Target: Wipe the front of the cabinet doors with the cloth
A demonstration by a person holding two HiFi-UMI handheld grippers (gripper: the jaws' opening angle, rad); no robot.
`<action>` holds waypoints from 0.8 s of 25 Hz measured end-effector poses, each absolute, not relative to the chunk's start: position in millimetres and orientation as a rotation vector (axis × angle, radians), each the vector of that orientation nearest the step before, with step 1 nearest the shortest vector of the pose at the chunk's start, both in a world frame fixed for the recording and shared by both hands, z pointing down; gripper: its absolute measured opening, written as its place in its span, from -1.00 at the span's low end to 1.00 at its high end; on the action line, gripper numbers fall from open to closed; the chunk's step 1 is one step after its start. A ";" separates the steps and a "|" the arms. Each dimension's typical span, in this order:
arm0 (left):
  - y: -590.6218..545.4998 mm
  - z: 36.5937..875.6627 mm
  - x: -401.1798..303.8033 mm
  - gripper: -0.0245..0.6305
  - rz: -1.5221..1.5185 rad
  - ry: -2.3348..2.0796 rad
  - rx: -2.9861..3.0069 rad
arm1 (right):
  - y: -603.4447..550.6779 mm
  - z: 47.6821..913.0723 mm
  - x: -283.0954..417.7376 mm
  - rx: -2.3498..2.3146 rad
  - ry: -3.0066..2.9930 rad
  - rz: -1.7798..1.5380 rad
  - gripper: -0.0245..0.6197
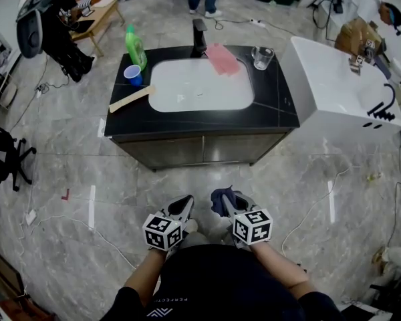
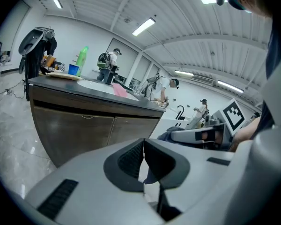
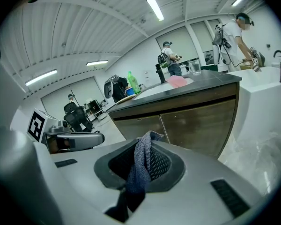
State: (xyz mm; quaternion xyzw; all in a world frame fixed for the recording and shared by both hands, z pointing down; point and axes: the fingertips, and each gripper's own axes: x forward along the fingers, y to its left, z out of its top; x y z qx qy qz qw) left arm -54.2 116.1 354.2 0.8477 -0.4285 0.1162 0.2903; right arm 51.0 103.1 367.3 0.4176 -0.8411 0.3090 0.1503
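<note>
A vanity with two brown cabinet doors (image 1: pixel 204 149) stands ahead, under a black counter (image 1: pixel 267 109) with a white sink. Both doors (image 3: pixel 192 121) fill the middle of the right gripper view and also show as doors (image 2: pixel 89 128) in the left gripper view. My right gripper (image 1: pixel 226 201) is shut on a dark blue cloth (image 3: pixel 141 165), a wad of which pokes out as the cloth (image 1: pixel 219 199) in the head view. My left gripper (image 1: pixel 184 206) hangs beside it, jaws closed on nothing. Both grippers are well short of the doors, close to my body.
On the counter are a green bottle (image 1: pixel 134 45), a blue cup (image 1: pixel 133 74), a wooden board (image 1: pixel 128 99), a pink cloth (image 1: pixel 222 58), a glass (image 1: pixel 261 57) and a black tap (image 1: pixel 199 35). A white tub (image 1: pixel 341 92) stands right. Cables cross the floor. People stand behind.
</note>
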 end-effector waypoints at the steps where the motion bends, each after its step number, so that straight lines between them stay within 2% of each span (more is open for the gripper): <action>1: 116.8 353.9 -52.3 -0.90 0.312 -1.137 2.263 | 103.9 368.3 51.3 1.198 -2.414 0.893 -0.77; 20: 119.0 355.8 -46.5 -0.90 0.333 -1.098 2.275 | 103.3 371.1 53.5 1.228 -2.397 0.885 -0.77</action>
